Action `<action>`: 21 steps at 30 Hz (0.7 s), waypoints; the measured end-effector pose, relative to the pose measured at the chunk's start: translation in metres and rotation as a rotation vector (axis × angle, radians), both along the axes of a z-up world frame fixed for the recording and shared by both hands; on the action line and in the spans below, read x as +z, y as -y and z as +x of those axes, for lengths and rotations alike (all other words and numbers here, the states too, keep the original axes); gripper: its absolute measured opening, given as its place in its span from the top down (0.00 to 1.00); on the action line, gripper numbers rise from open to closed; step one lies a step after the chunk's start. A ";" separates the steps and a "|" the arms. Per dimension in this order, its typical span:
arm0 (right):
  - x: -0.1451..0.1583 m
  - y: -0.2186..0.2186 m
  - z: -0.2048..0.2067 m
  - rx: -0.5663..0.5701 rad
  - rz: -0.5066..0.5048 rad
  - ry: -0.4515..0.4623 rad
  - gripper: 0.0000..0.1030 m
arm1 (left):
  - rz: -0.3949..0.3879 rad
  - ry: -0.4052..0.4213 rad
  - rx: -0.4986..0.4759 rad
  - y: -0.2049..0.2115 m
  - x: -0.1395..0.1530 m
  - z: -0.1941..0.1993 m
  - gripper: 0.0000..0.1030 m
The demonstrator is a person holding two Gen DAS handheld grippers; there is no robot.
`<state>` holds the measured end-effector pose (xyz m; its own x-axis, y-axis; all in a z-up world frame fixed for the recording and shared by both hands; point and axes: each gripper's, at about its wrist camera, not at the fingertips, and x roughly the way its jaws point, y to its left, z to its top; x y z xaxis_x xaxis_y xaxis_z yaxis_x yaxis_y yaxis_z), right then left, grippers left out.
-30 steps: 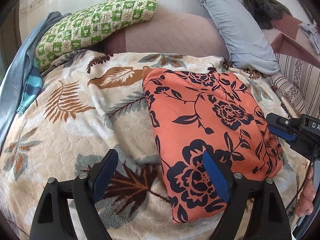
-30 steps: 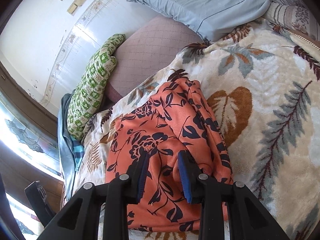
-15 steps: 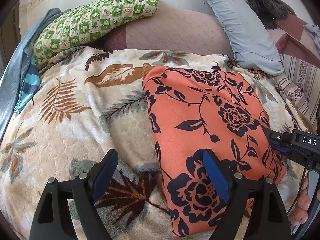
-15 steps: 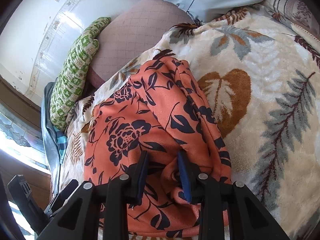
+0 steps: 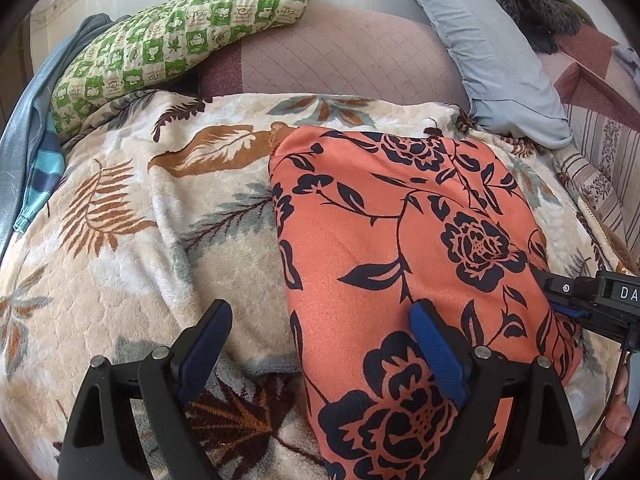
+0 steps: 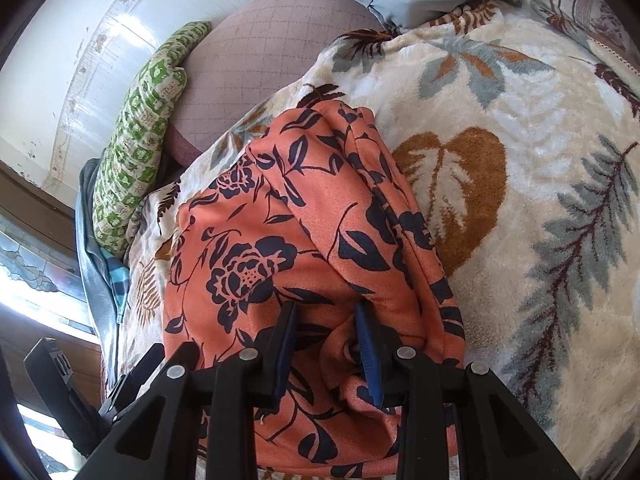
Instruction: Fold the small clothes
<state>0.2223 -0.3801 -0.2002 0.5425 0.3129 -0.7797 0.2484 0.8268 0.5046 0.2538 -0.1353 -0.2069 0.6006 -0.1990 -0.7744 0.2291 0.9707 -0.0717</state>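
Observation:
An orange garment with a black flower print lies folded on a leaf-patterned blanket. My left gripper hangs over the garment's near left edge and its jaws are opening. One finger is above the blanket and the other above the cloth, and neither pad presses on it. My right gripper is shut on a bunched fold at the right side of the orange garment. In the left wrist view the right gripper shows at the garment's right edge.
A green checked pillow, a mauve quilted cushion and a grey-blue pillow lie along the back wall. Blue clothing hangs at the left edge. A striped cover is at the right. A person's hand shows at the lower right.
Both grippers have come lower and closer to the orange garment. The left jaws stand slightly wider. Cloth has bunched up between the right fingers.

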 end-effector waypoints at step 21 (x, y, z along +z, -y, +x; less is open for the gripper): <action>0.019 0.013 -0.005 0.065 0.075 0.082 0.67 | -0.035 -0.039 -0.006 0.009 -0.012 0.018 0.02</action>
<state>0.2177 -0.3932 -0.1810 0.5804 0.4049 -0.7065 0.1510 0.7990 0.5820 0.2716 -0.1440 -0.2184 0.5688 -0.2303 -0.7896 0.2314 0.9660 -0.1150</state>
